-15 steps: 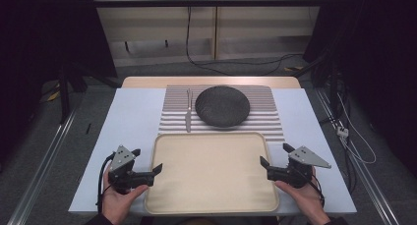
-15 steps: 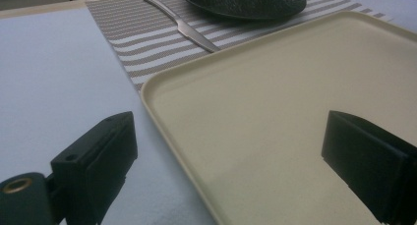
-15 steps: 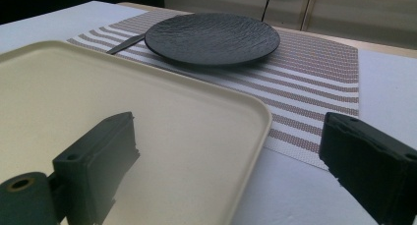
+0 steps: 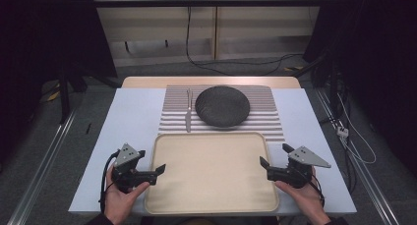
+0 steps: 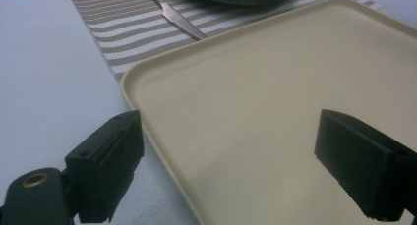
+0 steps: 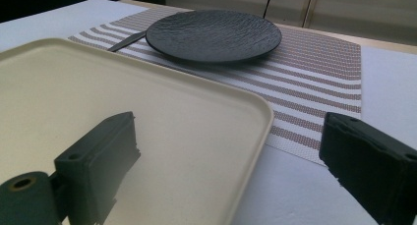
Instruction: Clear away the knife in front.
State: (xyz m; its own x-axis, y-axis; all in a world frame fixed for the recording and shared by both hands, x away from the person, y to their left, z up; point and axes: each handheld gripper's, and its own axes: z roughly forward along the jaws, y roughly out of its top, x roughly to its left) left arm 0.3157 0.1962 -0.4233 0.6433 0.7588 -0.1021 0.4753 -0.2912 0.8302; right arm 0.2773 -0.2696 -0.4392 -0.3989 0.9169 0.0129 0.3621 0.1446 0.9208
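Observation:
A cream tray (image 4: 211, 173) lies at the near middle of the table. My left gripper (image 4: 157, 172) is at its left edge, jaws open; in the left gripper view the tray's rim (image 5: 147, 131) runs between the two black jaws of the left gripper (image 5: 231, 163) without touching them. My right gripper (image 4: 266, 168) is at the tray's right edge, also open, and in the right gripper view the tray's corner (image 6: 255, 112) lies between the jaws of the right gripper (image 6: 231, 171). Behind the tray, a dark round plate (image 4: 222, 105) and a knife (image 4: 188, 115) rest on a striped placemat (image 4: 268, 114).
The white tabletop (image 4: 128, 122) has bare room left and right of the placemat. A wooden strip (image 4: 147, 81) borders the table's far edge. Cables (image 4: 354, 136) lie on the floor to the right, and metal rails (image 4: 44, 161) run along both sides.

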